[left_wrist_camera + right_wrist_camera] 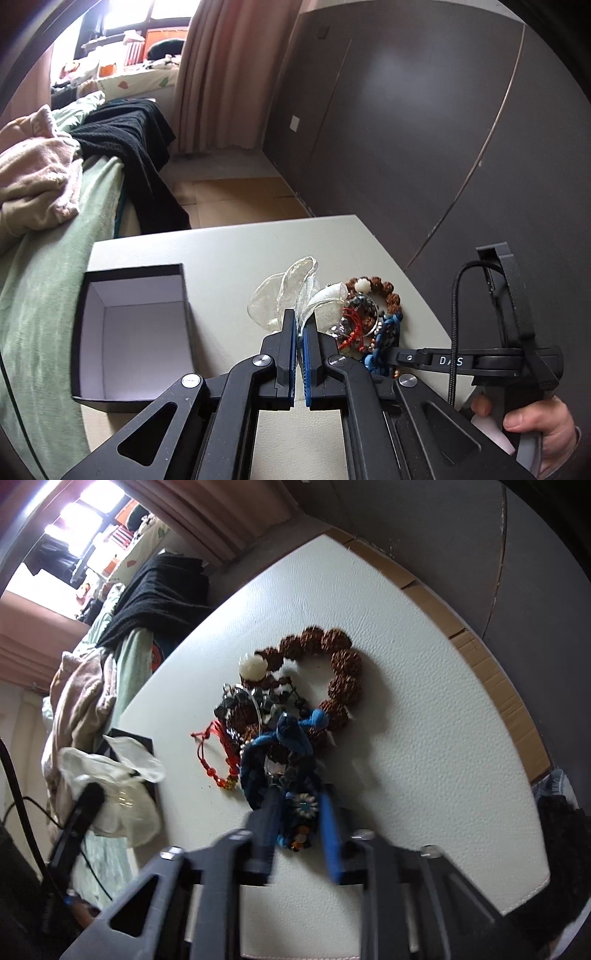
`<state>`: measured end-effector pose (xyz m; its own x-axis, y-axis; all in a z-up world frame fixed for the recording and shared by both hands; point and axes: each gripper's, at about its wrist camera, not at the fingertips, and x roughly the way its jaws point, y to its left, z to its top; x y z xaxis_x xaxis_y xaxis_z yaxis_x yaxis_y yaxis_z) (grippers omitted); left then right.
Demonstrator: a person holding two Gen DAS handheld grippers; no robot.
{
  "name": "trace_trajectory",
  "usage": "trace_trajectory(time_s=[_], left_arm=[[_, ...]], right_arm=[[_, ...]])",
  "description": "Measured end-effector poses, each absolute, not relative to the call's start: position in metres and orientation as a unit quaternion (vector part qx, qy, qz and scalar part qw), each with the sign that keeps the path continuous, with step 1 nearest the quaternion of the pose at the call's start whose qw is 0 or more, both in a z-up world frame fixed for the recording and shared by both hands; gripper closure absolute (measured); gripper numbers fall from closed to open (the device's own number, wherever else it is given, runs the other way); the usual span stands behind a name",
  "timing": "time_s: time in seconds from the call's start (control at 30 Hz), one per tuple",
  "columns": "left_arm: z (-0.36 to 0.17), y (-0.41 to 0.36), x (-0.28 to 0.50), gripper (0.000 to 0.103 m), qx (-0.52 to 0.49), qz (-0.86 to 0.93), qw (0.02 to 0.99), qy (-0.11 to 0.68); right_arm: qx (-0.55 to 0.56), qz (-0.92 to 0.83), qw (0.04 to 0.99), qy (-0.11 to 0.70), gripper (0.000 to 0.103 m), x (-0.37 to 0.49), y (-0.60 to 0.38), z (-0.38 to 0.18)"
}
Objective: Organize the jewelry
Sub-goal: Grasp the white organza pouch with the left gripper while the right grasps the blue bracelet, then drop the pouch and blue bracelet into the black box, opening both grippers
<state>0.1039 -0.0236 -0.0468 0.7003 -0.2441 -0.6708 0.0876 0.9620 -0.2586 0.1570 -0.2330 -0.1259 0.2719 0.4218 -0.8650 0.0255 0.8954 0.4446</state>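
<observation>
My left gripper (299,317) is shut on a sheer white organza pouch (291,288), lifted a little above the white table (221,254). An open black box (129,332) with a white inside stands to its left. Right of the pouch lies a tangled jewelry pile with a brown bead bracelet (343,664), dark beads and a red cord bracelet (210,753). My right gripper (298,797) points down at the pile's near edge, shut on a blue braided bracelet (288,734) with a flower charm. In the right wrist view, the pouch (110,786) hangs at the left.
A bed (48,295) with a green sheet, pink clothes and a black knit borders the table's left side. Dark wardrobe panels (406,129) stand behind it. Cardboard (491,672) lies on the floor beyond the far edge. A hand (535,424) grips the right tool's handle.
</observation>
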Motion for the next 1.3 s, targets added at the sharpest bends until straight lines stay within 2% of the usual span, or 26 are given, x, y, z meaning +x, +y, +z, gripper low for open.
trace_trajectory(time_s=[0.4,0.8,0.93,1.03,1.1,1.17,1.3], left_arm=[[-0.037,0.041,0.097,0.101,-0.159,-0.042,0.921,0.352],[-0.033,0.087,0.100,0.101,-0.216,-0.015,0.916,0.337],[-0.037,0.094,0.106,0.098,-0.225,-0.003,0.905,0.360],[-0.049,0.102,0.113,0.076,-0.248,-0.006,0.884,0.395],[-0.052,0.107,0.113,0.045,-0.252,0.004,0.882,0.397],[-0.050,0.112,0.111,0.029,-0.251,0.018,0.887,0.388],[-0.049,0.129,0.108,0.026,-0.274,0.041,0.887,0.369]], right_arm=[[0.208,0.191,0.810,0.514,0.089,0.135,-0.223,-0.083],[0.164,0.272,0.822,0.472,0.089,0.147,-0.145,-0.032],[0.146,0.309,0.822,0.455,0.090,0.149,-0.111,-0.017],[0.155,0.333,0.818,0.442,0.090,0.148,-0.097,-0.016],[0.164,0.339,0.814,0.443,0.090,0.149,-0.094,-0.022],[0.173,0.344,0.807,0.448,0.089,0.151,-0.092,-0.027],[0.185,0.353,0.798,0.453,0.089,0.155,-0.082,-0.035]])
